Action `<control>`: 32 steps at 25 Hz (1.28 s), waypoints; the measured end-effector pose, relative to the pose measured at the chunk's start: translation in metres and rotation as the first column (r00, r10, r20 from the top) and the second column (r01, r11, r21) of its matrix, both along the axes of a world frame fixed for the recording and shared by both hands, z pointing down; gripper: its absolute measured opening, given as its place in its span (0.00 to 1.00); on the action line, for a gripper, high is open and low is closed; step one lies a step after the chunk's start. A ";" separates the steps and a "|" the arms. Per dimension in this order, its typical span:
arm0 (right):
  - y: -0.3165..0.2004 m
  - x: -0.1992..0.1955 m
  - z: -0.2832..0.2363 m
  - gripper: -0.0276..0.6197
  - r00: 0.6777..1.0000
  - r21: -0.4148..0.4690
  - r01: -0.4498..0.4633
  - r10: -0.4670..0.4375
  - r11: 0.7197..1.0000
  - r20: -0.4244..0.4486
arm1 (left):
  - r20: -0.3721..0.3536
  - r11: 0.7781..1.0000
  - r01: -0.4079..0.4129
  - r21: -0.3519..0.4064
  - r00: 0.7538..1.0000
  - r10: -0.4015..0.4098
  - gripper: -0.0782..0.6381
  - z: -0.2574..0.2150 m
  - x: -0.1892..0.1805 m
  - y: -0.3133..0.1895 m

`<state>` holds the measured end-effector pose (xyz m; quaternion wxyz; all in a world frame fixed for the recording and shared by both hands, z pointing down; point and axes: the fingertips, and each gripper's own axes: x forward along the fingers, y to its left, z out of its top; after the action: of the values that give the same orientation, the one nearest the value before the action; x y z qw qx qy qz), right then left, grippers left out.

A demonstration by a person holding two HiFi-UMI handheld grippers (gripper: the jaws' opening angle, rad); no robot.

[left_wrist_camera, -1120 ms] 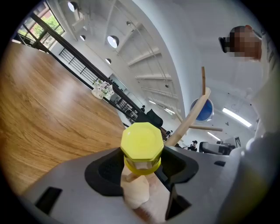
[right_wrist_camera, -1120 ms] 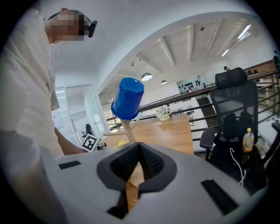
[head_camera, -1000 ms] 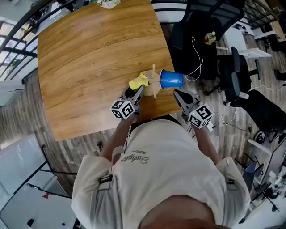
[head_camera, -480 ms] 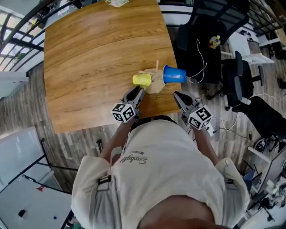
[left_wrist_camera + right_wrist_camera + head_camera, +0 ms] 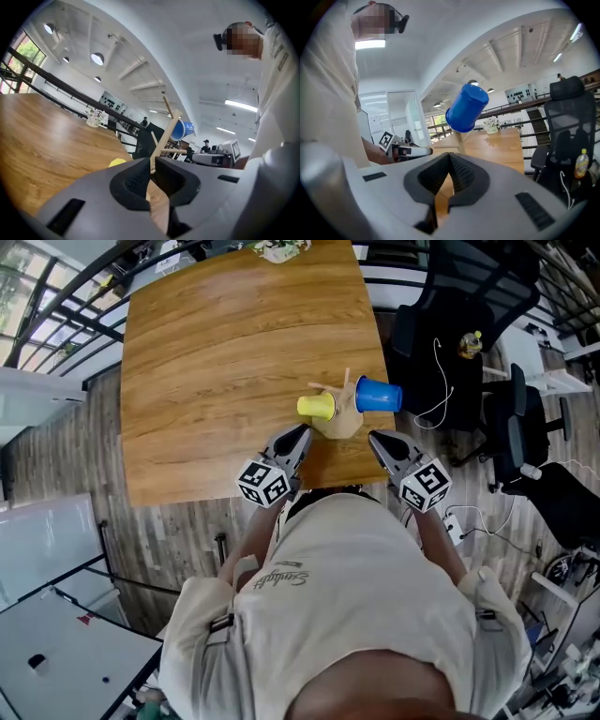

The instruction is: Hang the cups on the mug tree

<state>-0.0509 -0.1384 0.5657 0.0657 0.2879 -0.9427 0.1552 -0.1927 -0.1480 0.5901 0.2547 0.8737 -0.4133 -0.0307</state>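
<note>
Both cups are hanging on the mug tree [image 5: 341, 418] already. It's standing near the front edge of the table [image 5: 216, 362], with the yellow cup [image 5: 316, 407] sticking out on its left side and the blue cup [image 5: 378, 395] on its right. The left gripper [image 5: 300, 435] is hovering just short of the tree; its jaws have just been closing and are pinched together on nothing. The right gripper [image 5: 377, 439] is clenched and empty too, hanging near the tree on the blue cup's side.

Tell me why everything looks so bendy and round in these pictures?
Left gripper view: the wide lens curves the ceiling and darkens the corners. Right gripper view: same bending, with the blue cup sharp. Head view: the table edges bow outward.
</note>
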 end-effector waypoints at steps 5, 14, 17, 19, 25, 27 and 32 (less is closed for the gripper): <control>0.004 -0.002 -0.035 0.04 0.999 0.077 0.029 -0.027 0.997 -0.027 | -0.006 0.998 0.020 0.055 1.000 -0.019 0.16 -0.039 0.006 -0.002; 0.007 0.013 -0.123 0.04 0.999 0.228 0.049 -0.043 0.972 -0.031 | 0.016 0.989 0.002 0.149 1.000 -0.004 0.16 -0.109 0.013 -0.003; 0.003 0.026 -0.140 0.04 0.999 0.259 0.030 -0.019 0.965 -0.046 | 0.040 0.982 0.016 0.186 0.999 -0.024 0.16 -0.127 0.008 -0.007; 0.000 0.033 -0.149 0.04 0.999 0.270 0.003 0.008 0.963 -0.038 | 0.045 0.978 0.029 0.205 0.998 -0.039 0.16 -0.138 0.005 -0.009; -0.017 0.042 -0.183 0.04 0.997 0.330 -0.072 0.072 0.941 0.014 | 0.087 0.953 0.053 0.297 0.993 -0.082 0.16 -0.182 -0.005 -0.023; -0.025 0.044 -0.195 0.04 0.993 0.358 -0.118 0.109 0.926 0.047 | 0.093 0.945 0.066 0.319 0.991 -0.100 0.16 -0.195 -0.008 -0.030; -0.036 0.044 -0.207 0.04 0.988 0.384 -0.153 0.139 0.911 0.064 | 0.102 0.931 0.053 0.362 0.990 -0.096 0.16 -0.214 0.001 -0.036</control>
<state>-0.0069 -0.1739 0.3583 -0.0211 0.3620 -0.9316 -0.0248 -0.1914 -0.1836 0.3757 0.0650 0.8894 -0.4481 -0.0636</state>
